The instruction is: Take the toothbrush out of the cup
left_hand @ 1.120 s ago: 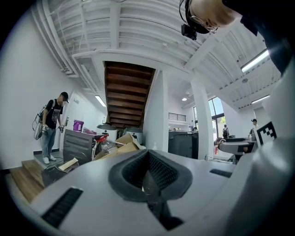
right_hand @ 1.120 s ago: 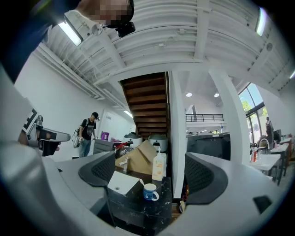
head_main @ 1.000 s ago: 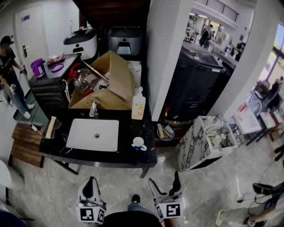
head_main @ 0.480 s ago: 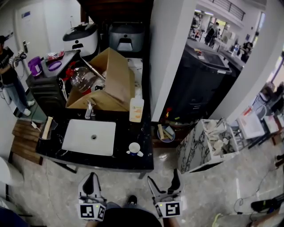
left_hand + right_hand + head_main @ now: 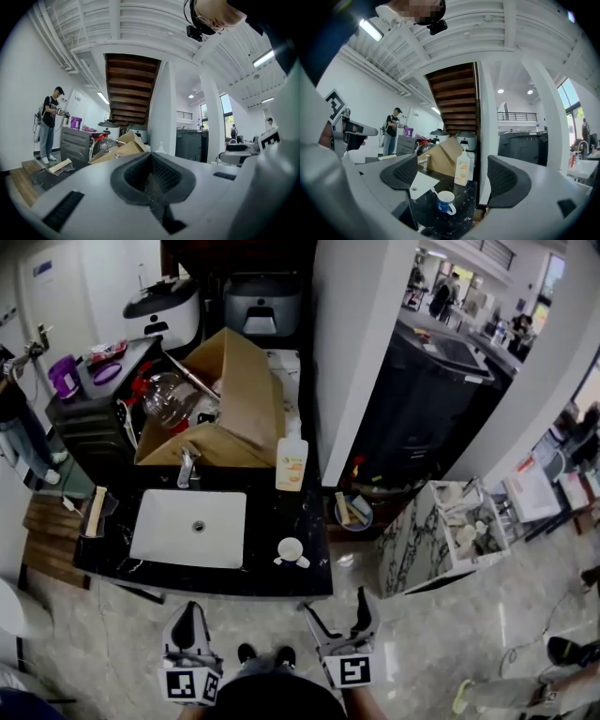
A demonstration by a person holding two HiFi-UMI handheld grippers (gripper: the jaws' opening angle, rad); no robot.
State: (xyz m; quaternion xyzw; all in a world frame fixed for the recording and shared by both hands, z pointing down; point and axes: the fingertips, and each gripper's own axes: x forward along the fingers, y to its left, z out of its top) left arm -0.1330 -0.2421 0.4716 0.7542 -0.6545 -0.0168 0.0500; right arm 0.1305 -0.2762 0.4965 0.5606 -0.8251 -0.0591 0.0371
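Observation:
A white and blue cup (image 5: 292, 549) stands near the front right of the black counter (image 5: 272, 577), right of the sink. In the right gripper view the cup (image 5: 446, 202) shows a pale toothbrush (image 5: 433, 191) leaning out toward its upper left. My right gripper (image 5: 335, 608) hangs in front of the counter, just short of the cup, jaws wide open and empty; in its own view the right gripper (image 5: 454, 180) frames the cup. My left gripper (image 5: 187, 618) is lower left, below the sink, with the left gripper (image 5: 151, 180) shut on nothing.
A white sink basin (image 5: 192, 528) with a faucet (image 5: 186, 468) fills the counter's left. A soap bottle (image 5: 292, 463) and an open cardboard box (image 5: 225, 418) stand behind. A marble-patterned cabinet (image 5: 427, 545) and a bowl (image 5: 352, 514) sit right of the counter. A person (image 5: 17, 423) stands far left.
The counter and cup have come slightly closer in the head view. My right gripper has shifted a little left toward the cup. The person at far left has moved partly out of view.

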